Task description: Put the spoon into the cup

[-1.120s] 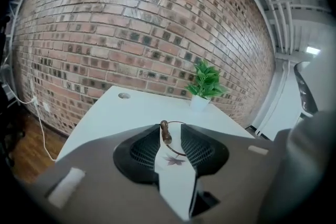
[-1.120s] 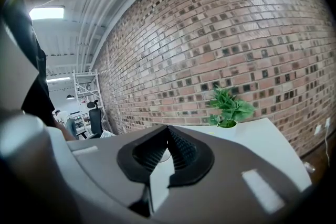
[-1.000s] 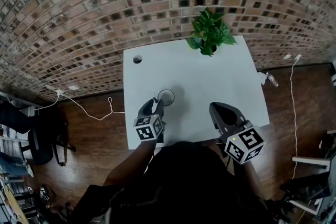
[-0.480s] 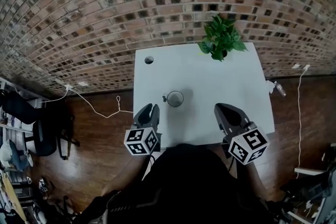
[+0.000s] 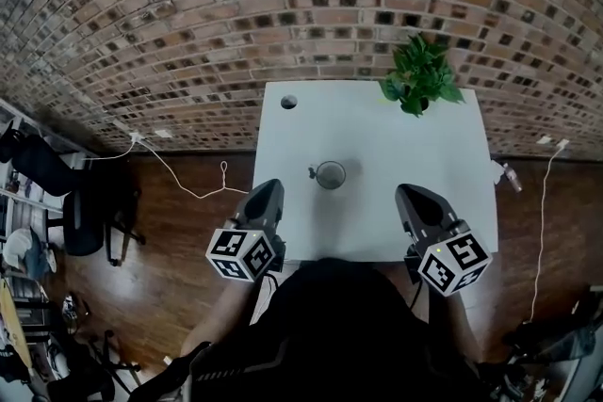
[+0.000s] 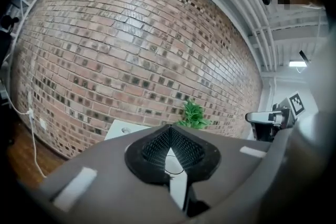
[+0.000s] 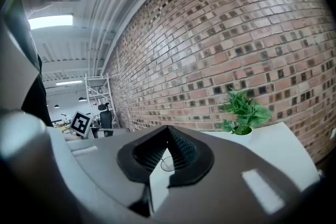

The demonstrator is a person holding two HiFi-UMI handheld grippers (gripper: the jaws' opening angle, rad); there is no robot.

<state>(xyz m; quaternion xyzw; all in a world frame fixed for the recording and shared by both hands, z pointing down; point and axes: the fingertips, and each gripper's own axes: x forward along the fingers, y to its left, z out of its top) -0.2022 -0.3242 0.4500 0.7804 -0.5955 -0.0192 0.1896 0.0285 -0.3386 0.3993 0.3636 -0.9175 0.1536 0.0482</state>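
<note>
A small clear cup [image 5: 331,174] stands upright near the middle of the white table [image 5: 377,132]. A short dark piece [image 5: 311,172] juts from its left rim; I cannot tell whether it is the spoon or a handle. My left gripper [image 5: 270,189] hangs over the table's near left edge, well short of the cup, shut with nothing in it. My right gripper [image 5: 407,194] is over the near right edge, also shut and empty. In the left gripper view the pads [image 6: 157,147] meet, and the cup [image 6: 172,169] shows through the gap below them. The right gripper view shows the cup [image 7: 169,164] the same way.
A potted green plant [image 5: 420,75] stands at the table's far right corner, against the brick wall. A round cable hole [image 5: 288,102] is at the far left corner. White cables [image 5: 193,188] lie on the wooden floor, and a dark chair [image 5: 89,202] stands to the left.
My left gripper has drawn back from beside the cup to the near table edge, risen, and closed its jaws. The right gripper has stayed in place.
</note>
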